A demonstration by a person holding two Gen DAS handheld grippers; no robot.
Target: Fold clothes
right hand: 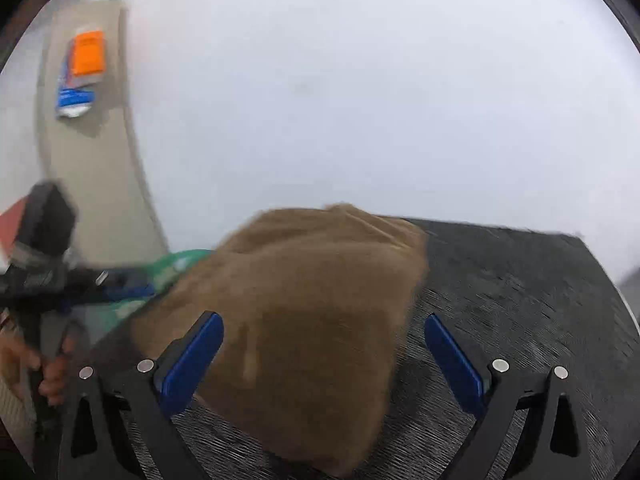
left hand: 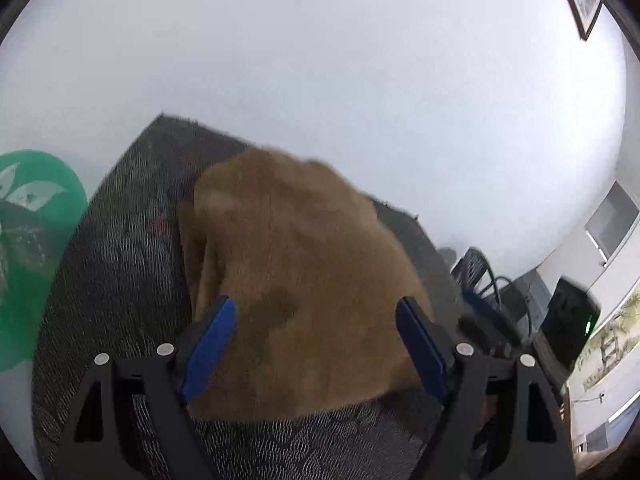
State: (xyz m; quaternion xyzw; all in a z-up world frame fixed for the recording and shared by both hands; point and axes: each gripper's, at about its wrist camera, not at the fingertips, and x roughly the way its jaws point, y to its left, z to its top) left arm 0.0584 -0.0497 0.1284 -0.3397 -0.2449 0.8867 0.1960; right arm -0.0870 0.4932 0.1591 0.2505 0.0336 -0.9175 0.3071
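so our left gripper has its blue pads spread wide with nothing pinched, and the brown garment sits right between and ahead of the fingers, bunched into a rough folded lump. it lies on a dark patterned mat that runs out past both fingers and under them. off beyond the left finger there's a green bag with white leaf print, and past the right finger we can see the other gripper's blue tip and some cables, all pretty blurry.

our right gripper is spread wide too, holding nothing. the brown garment lies between the pads, closer to the left finger, with bare dark patterned mat by the right finger. past the left finger we see the left gripper and a hand around its handle, smeared by motion. further out is a beige board with an orange card.
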